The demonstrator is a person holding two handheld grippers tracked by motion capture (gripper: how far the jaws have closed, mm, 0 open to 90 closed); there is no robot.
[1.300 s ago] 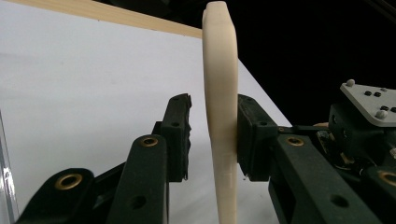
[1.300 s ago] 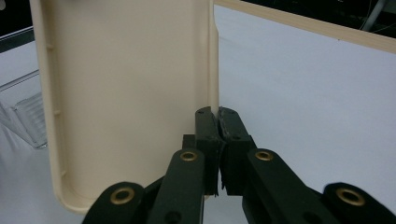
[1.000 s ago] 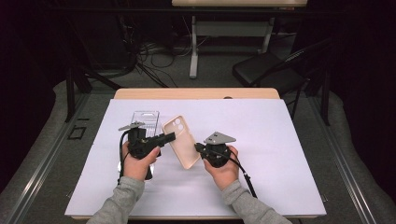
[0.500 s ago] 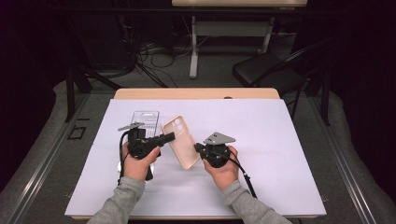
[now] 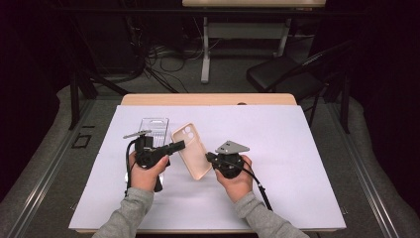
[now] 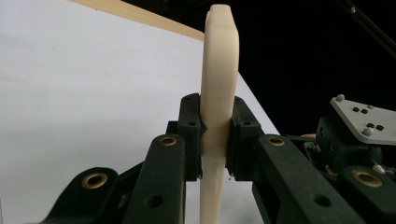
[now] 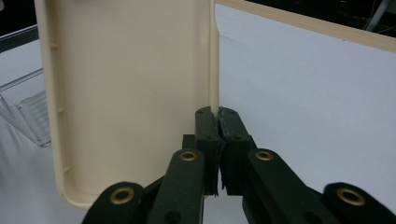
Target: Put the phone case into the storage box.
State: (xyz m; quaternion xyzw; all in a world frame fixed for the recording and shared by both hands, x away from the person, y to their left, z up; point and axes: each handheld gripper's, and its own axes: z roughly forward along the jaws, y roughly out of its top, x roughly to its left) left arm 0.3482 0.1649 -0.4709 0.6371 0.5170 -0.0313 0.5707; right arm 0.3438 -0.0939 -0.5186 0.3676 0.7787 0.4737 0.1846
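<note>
The high view looks forward and down from above the person's near side, taking in the whole worktop [image 5: 297, 163] and the dark floor beyond. The left gripper view sits close behind its own jaws, seeing the cream phone case [image 6: 218, 84] edge-on. The right gripper view, equally close, faces the case's hollow inside. All three share that case.

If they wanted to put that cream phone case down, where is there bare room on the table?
The white sheet lies bare to the right of the right gripper, and along the far edge beyond the phone case. It is crowded on the left: the clear plastic package sits just behind the left gripper.
</note>
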